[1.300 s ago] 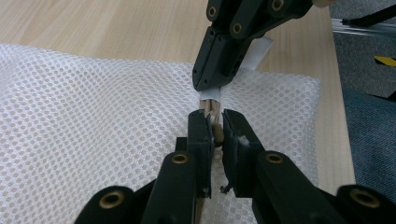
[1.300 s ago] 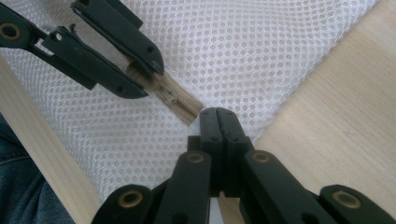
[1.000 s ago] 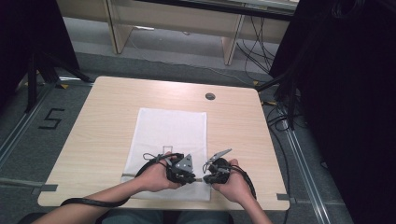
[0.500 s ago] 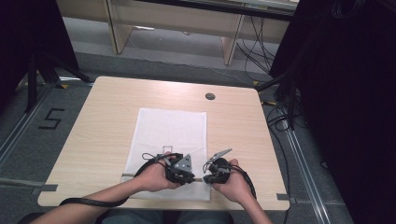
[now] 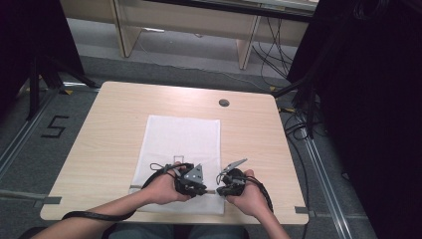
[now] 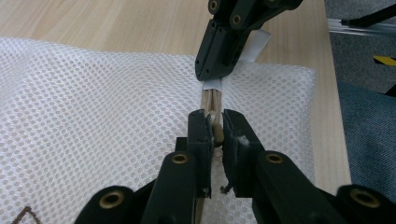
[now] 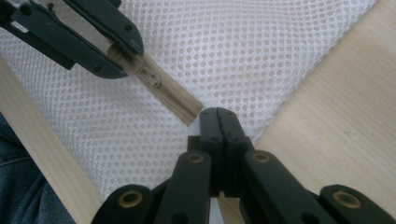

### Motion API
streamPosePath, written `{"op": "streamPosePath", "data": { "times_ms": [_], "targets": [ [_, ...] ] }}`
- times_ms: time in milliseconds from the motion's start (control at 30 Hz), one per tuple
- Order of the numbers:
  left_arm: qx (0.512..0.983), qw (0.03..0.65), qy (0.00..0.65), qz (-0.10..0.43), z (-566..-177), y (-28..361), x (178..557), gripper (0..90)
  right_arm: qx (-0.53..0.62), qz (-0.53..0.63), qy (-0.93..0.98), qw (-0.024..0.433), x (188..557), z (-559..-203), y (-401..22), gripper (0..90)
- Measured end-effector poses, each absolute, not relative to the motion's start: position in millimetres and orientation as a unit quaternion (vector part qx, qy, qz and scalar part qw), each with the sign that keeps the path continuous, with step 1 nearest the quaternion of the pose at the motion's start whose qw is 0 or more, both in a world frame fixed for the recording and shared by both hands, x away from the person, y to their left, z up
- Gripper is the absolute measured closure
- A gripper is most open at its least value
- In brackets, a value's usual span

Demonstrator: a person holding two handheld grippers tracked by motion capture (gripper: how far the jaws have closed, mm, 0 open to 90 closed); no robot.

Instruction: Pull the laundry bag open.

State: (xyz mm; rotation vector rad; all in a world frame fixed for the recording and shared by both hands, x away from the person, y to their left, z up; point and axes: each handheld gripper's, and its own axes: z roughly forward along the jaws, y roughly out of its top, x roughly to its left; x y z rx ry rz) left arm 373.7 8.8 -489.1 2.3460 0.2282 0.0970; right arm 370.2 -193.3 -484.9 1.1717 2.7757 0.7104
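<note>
The high view looks forward and down from far above the table [image 5: 124, 114]. Each gripper view sits very close behind its own black jaws. Both look at the same white mesh bag [image 6: 93, 107] and tan zipper [image 7: 170, 98] just past their tips.

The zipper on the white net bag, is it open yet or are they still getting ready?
Done: both grippers have their hold. The left gripper pinches the slider on the tan zipper, and the right gripper clamps the corner of the mesh bag at the zipper's end. In hand: bracing for a pull. Left: the sliding itself; the visible stretch of zipper looks closed.
</note>
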Motion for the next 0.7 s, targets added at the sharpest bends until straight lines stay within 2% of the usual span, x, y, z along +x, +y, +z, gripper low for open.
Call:
{"op": "streamPosePath", "data": {
  "times_ms": [700],
  "targets": [
    [0.919,0.382,0.086,0.043,-487.7,13.4,372.9,81.6,0.377,0.23,0.897,0.023,370.1,-484.8,-193.3,90.0]
  ]
}}
